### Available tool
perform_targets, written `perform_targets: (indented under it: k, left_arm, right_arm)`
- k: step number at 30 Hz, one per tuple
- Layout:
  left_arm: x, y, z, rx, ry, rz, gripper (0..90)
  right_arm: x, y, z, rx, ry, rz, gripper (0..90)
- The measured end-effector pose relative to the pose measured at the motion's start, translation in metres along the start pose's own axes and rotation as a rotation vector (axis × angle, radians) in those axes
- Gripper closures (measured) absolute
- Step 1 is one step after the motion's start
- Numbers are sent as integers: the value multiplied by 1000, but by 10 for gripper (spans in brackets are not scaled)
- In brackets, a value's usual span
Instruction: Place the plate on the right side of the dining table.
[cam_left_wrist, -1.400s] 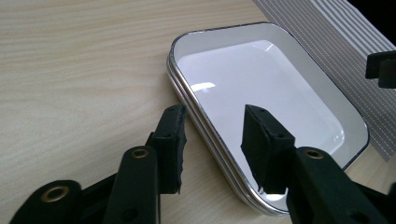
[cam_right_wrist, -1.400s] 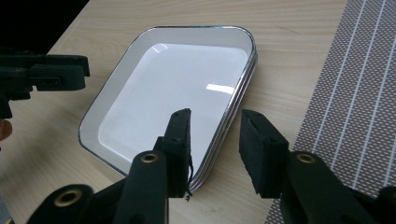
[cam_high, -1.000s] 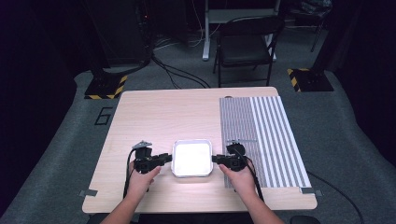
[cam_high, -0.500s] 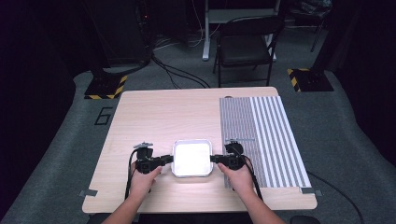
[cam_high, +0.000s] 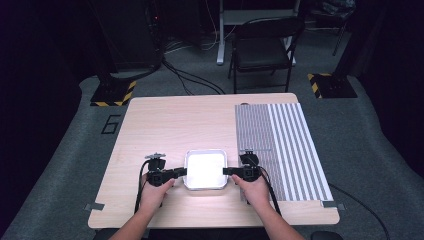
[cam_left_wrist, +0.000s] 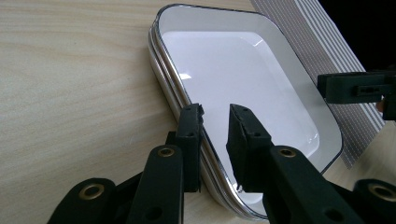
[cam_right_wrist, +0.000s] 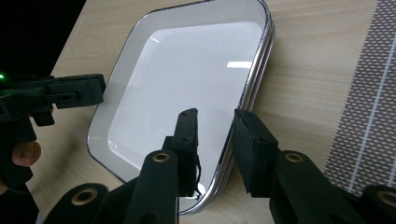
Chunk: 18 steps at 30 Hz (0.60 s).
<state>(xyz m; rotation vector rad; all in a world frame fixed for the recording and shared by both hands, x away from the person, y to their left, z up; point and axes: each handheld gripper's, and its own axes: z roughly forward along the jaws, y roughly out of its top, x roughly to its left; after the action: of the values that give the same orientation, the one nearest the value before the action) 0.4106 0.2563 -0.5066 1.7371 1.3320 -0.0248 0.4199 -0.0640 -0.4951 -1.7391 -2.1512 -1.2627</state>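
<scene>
Stack of white square plates (cam_high: 205, 169) on wood tabletop (cam_high: 175, 120) near front edge, just left of striped mat (cam_high: 285, 145), left tongs (cam_left_wrist: 215, 122) released, jaws astride left rim, right tongs (cam_right_wrist: 215, 126) released, astride right rim, plates w/ dark edge line.

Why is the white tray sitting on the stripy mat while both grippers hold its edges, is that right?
Not quite. The white tray sits on the bare wooden table, beside the stripy mat, as the high view shows. The rest holds: the left gripper and right gripper each straddle one of its edges, jaws open.
</scene>
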Motion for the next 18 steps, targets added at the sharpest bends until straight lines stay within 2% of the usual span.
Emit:
perform_targets:
  k: [7, 12, 17, 18]
  left_arm:
    - [2, 1, -2, 5, -13, -19, 747]
    - [2, 1, -3, 3, -25, -39, 748]
    - [2, 0, -3, 4, -19, -46, 754]
    - [2, 0, -2, 9, -5, -43, 754]
  right_arm:
    - [-1, 1, -1, 3, 13, 16, 705]
    - [-5, 2, -3, 20, 47, 71, 710]
    - [-6, 2, -3, 28, 55, 75, 715]
    - [-6, 2, -3, 32, 53, 73, 714]
